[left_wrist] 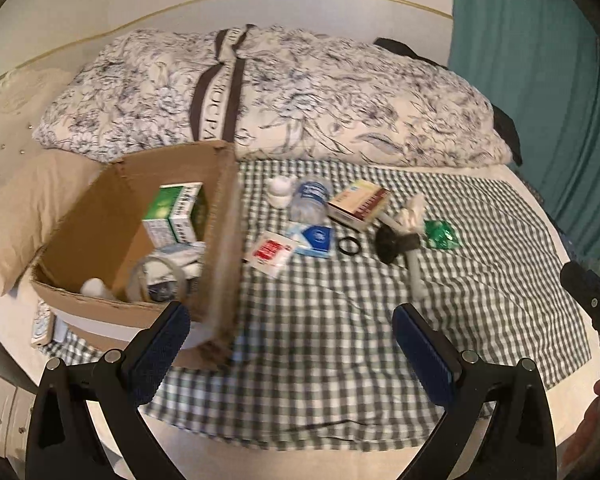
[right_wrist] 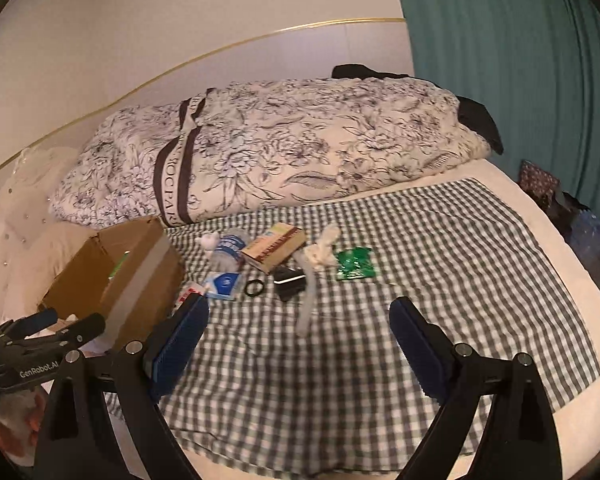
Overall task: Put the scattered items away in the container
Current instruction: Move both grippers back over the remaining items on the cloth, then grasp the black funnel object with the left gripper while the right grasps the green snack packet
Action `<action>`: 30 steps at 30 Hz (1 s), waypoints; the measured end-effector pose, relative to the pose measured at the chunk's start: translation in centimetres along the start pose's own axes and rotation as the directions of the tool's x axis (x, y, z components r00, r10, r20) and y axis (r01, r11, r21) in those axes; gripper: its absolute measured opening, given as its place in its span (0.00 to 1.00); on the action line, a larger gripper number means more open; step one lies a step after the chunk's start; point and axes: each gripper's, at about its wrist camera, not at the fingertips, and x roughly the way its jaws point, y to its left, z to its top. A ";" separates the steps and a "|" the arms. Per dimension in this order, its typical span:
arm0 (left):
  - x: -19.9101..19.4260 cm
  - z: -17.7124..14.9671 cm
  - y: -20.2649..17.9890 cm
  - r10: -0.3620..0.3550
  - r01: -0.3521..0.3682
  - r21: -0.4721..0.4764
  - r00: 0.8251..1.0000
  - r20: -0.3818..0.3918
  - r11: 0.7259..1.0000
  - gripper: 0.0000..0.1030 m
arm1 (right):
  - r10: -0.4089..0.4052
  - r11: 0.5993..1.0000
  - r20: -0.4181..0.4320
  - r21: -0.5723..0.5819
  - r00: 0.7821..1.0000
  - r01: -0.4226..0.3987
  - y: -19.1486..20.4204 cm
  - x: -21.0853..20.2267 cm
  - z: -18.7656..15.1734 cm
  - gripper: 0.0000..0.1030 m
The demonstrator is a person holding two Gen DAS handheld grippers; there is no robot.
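Note:
A cardboard box (left_wrist: 100,216) stands at the left on a checked cloth (left_wrist: 340,340); it holds green medicine boxes (left_wrist: 176,212), a tape roll (left_wrist: 156,276) and other items. Scattered right of it lie a white bottle (left_wrist: 280,192), a clear water bottle (left_wrist: 310,200), a red sachet (left_wrist: 270,252), a blue packet (left_wrist: 316,238), a black ring (left_wrist: 348,245), a striped box (left_wrist: 358,202), a black-and-white tool (left_wrist: 396,240) and a green packet (left_wrist: 442,234). My left gripper (left_wrist: 292,320) is open and empty by the box's near corner. My right gripper (right_wrist: 300,316) is open and empty, short of the items.
A floral duvet (left_wrist: 300,92) lies rolled behind the items. A beige pillow (left_wrist: 16,208) sits left of the box. A teal curtain (right_wrist: 520,60) hangs at the right. The box (right_wrist: 112,276) and left gripper (right_wrist: 48,332) show in the right wrist view.

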 end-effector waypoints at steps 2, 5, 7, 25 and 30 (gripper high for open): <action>0.7 -0.3 -1.2 -0.012 0.012 0.009 1.000 -0.013 1.000 1.00 | -0.011 1.000 0.002 0.004 1.000 0.011 -0.8 0.0 -0.2 0.90; 2.0 -0.6 -2.8 -0.031 0.032 0.021 0.999 -0.037 0.999 1.00 | -0.014 1.000 -0.003 0.015 1.000 0.015 -1.9 0.3 -0.4 0.90; 3.0 -0.7 -4.0 -0.049 0.050 0.025 0.997 -0.056 0.998 1.00 | -0.013 0.999 -0.010 0.030 1.000 0.013 -2.8 0.6 -0.7 0.90; 17.2 1.9 -11.6 -0.139 0.134 -0.040 0.981 -0.134 0.990 1.00 | -0.077 0.991 -0.121 0.097 0.990 0.089 -11.0 10.6 -1.8 0.90; 20.5 2.7 -12.7 -0.131 0.123 -0.064 0.981 -0.146 0.990 1.00 | -0.085 0.990 -0.153 0.100 0.985 0.101 -12.3 13.4 -2.2 0.90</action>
